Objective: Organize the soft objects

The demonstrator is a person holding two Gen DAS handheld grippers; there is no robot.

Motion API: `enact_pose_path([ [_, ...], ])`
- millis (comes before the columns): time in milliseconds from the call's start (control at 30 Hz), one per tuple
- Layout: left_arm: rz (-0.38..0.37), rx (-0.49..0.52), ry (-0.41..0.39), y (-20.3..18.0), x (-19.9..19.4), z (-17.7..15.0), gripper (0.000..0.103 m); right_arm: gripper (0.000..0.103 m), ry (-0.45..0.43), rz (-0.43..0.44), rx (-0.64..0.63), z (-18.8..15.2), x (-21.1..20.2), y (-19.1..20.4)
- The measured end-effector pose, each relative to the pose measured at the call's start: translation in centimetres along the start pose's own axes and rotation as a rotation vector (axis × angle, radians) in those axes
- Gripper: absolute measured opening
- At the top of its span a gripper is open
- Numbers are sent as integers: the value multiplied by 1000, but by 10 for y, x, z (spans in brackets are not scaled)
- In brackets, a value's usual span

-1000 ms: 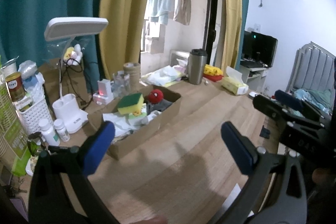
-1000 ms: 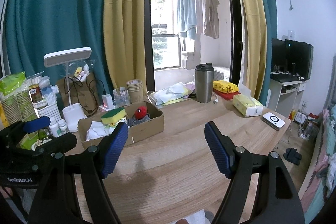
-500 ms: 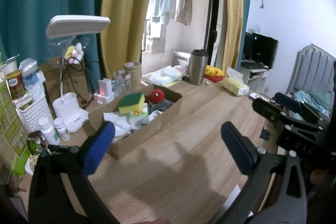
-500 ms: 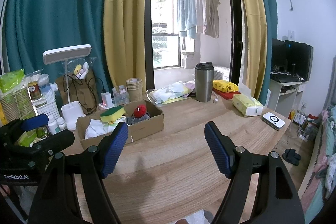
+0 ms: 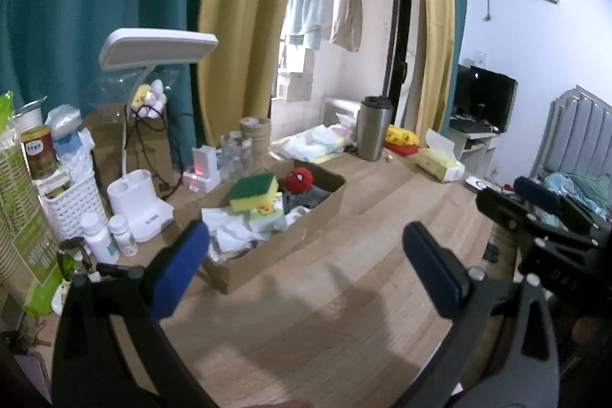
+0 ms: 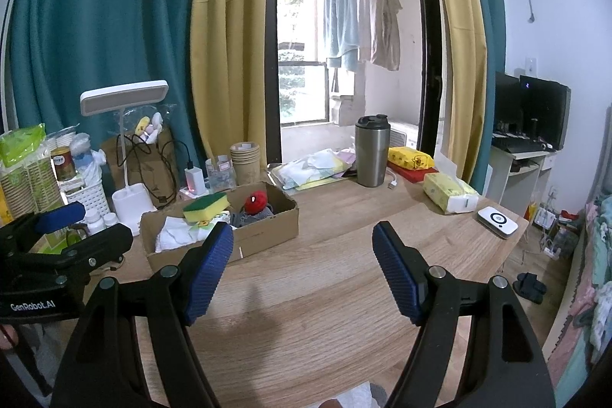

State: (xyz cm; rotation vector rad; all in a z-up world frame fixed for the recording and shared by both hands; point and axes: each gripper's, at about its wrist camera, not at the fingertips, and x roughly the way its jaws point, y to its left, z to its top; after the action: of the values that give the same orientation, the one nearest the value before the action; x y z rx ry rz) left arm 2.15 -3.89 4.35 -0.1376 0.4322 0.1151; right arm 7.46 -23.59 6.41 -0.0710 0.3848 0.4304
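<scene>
A cardboard box stands on the wooden table. It holds a green-and-yellow sponge, a red plush ball, a grey cloth and white cloths. My left gripper is open and empty, held above the table in front of the box. My right gripper is open and empty, to the right of the box. Each gripper shows at the edge of the other's view.
A white desk lamp, a white basket, pill bottles and paper cups stand left of and behind the box. A steel tumbler, a tissue pack and a white device lie at the right.
Both grippers have lifted and drawn back a little, so the box sits slightly lower and farther in the views. Both stay open and empty. Nothing on the table moved.
</scene>
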Motion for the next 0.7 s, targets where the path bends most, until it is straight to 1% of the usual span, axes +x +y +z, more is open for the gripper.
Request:
enact_pose_path([
  [333,15,4,-4,0,0,0,102,78,0,-1,-2,0,0,1],
  [700,15,5,-3,1,-1,0,102,78,0,-1,1,-2,1,-1],
])
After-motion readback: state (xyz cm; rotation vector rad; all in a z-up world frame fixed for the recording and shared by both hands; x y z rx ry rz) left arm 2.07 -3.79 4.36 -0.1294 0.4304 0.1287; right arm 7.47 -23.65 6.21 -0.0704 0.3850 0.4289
